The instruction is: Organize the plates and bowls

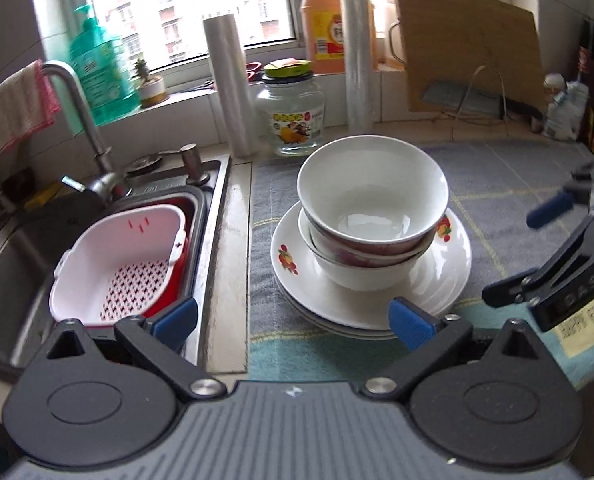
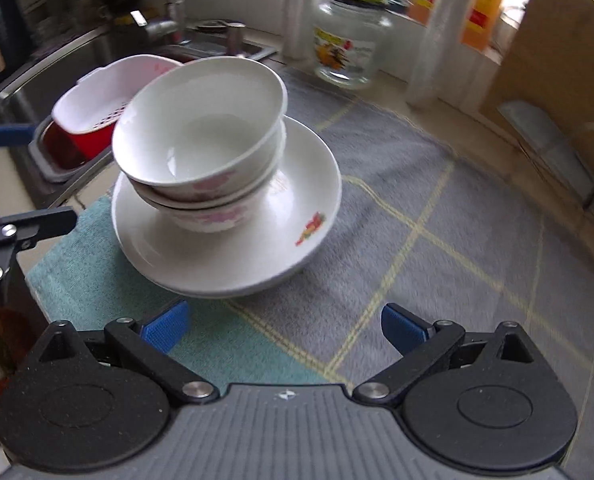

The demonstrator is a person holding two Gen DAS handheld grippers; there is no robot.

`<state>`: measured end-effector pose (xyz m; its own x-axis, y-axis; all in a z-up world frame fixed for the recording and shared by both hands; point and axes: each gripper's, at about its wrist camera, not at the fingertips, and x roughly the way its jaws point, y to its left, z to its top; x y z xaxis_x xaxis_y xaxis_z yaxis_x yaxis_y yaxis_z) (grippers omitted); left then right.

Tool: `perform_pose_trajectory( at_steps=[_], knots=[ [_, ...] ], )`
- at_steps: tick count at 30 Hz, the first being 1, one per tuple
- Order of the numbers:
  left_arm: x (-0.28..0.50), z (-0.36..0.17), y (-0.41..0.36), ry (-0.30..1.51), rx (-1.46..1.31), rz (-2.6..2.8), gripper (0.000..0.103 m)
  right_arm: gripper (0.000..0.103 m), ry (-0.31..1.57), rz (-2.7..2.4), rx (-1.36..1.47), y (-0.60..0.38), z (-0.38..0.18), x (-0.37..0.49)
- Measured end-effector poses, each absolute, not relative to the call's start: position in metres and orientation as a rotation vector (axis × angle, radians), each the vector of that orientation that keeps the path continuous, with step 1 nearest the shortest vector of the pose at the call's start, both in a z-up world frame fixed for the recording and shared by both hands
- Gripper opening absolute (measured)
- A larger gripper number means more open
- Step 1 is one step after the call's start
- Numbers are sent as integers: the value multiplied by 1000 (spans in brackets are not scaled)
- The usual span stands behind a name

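Dishes stand stacked on the grey checked mat (image 1: 517, 184) right of the sink (image 1: 217, 208): nested bowls (image 1: 371, 208) atop a pile of plates (image 1: 449, 280). Nearer is the left gripper (image 1: 293, 322), its right fingertip just beside the near plate rim, jaws spread and empty. Right gripper (image 2: 283, 330) hangs spread and empty, stack far-left of it.

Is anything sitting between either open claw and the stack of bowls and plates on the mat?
Nothing visible. The left claw and right claw are both open and empty, with only bare mat between them and the stacked bowls on the plates. The glass jar stands behind the stack.
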<state>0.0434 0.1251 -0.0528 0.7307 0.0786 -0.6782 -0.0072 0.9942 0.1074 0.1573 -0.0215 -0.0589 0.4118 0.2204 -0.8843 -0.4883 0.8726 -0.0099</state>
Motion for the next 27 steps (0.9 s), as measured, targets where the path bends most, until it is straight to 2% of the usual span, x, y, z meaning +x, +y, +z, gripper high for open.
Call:
perform_pose_trajectory(
  at_steps=[3,14,27],
  knots=[
    [29,-43,109,775,34,141,101,103,1075,323,-228,-32,-56,136],
    [-40,3,64,755,-35,246,101,103,911,201,-144,-59,1,41],
    [-77,18,46,732,-58,280,101,103,814,210,-142,-65,31,3]
  ],
)
